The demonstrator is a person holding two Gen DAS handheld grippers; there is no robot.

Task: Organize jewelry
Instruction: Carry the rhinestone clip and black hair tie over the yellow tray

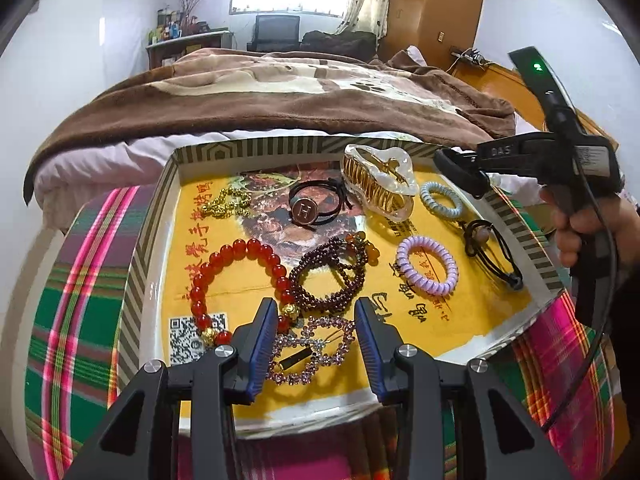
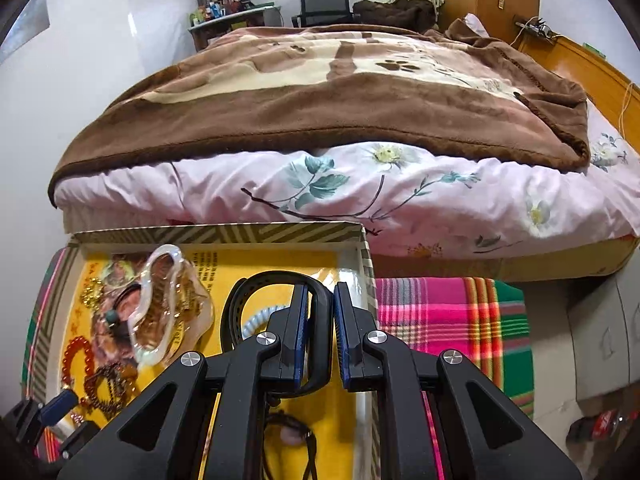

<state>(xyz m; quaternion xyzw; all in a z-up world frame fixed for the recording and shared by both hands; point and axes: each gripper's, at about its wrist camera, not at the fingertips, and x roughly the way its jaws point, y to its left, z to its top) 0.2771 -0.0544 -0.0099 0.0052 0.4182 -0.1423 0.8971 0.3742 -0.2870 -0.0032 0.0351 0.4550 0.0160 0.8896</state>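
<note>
Yellow liner: a printed yellow sheet covers the floor of the shallow striped-rim tray, which rests on a plaid cloth before the bed.
Left gripper: fingers spread wide, low over the tray's near edge, holding nothing.
Item between left fingers: a purple rhinestone hoop lies flat on the liner in the gap, touching neither pad as far as can be seen.
Just beyond the left fingers: red bead bracelet toward the left finger; dark garnet bead bracelet ahead of the gap.
Middle of tray: black hair tie with an "H" disc; gold bead chain to its left.
Far side: translucent claw clip; pale blue coil tie; lilac coil tie; black cord tie by the right wall.
Right gripper: fingers narrow, closed on a black band, held over the tray's right part.
Band position: its loop extends left of the fingers, above the liner, beside the claw clip.
</note>
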